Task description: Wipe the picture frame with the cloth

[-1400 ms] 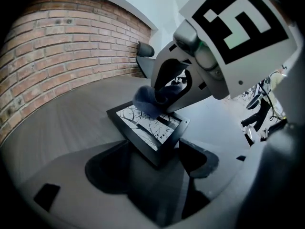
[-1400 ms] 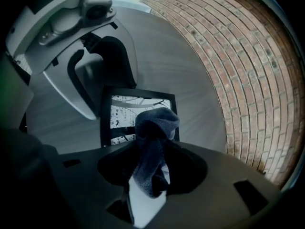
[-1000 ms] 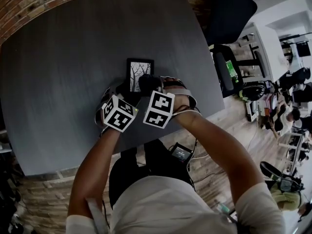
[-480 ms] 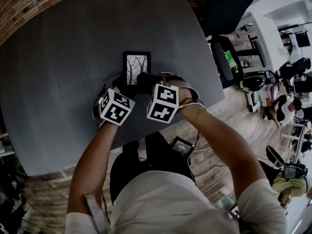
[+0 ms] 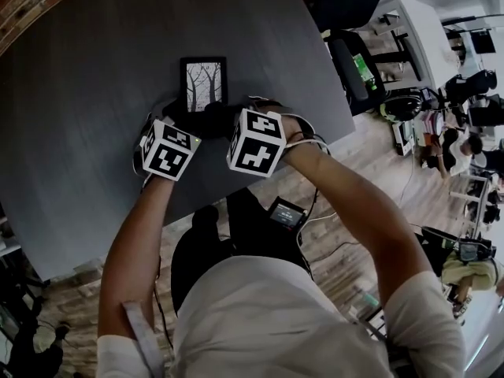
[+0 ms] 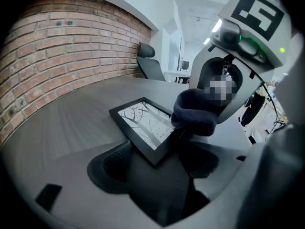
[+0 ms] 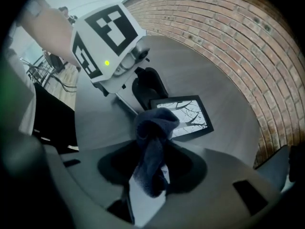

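The black picture frame (image 5: 203, 83) with a bare-tree print lies flat on the dark grey table (image 5: 94, 93). My left gripper (image 5: 185, 120) holds the near corner of the frame (image 6: 143, 123); in the left gripper view that corner sits between the two jaws of the gripper (image 6: 157, 159). My right gripper (image 5: 230, 123) is shut on a bunched dark blue cloth (image 7: 151, 137). The cloth (image 6: 194, 112) rests against the near right edge of the frame (image 7: 188, 116). Both marker cubes hide the jaws in the head view.
A brick wall (image 6: 57, 56) runs behind the table. A black office chair (image 6: 148, 63) stands at the far end, and another chair (image 5: 350, 61) sits off the right edge. The table's near edge (image 5: 260, 183) is just below my grippers, over wooden floor.
The cloth in my right gripper has slid from the frame's lower right part down to its near edge. My left gripper stays at the near corner. The head view has shifted.
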{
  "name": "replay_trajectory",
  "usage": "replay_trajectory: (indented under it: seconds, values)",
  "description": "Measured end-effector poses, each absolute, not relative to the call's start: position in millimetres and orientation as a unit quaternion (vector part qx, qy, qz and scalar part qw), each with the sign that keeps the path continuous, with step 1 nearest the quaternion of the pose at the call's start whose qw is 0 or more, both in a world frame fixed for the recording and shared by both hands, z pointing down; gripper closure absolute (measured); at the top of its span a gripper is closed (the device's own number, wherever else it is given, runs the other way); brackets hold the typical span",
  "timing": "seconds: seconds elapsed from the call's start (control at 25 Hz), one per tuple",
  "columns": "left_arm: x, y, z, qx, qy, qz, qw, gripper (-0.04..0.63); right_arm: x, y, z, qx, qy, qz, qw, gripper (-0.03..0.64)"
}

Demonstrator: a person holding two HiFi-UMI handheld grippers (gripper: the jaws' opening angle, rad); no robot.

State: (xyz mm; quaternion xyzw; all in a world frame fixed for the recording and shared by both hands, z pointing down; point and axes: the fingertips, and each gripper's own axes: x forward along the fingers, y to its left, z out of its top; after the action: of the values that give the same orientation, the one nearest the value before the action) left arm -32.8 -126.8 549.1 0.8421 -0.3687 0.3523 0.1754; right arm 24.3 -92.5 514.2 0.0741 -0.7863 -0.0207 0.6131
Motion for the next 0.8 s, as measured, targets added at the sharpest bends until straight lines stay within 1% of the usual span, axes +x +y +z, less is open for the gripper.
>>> replay_trajectory:
  seconds: [0.16,0.44,0.8]
  values:
    - [-31.4,-125.5,549.4,0.844,-0.370,0.350,0.170,0.272,14.9,-73.9,502.8,0.051,-0.810,0.016,0.584,0.448]
    - [-29.0,-126.7,548.8,0.844,-0.376,0.347,0.160,0.271,6.3,-106.3,485.1,0.085,-0.820,-0.032,0.566,0.446]
    - [-25.0,-123.6,551.4,0.845,-0.372,0.346,0.167,0.270,-8.1,-180.3,500.0,0.156,-0.786,-0.098,0.589,0.445]
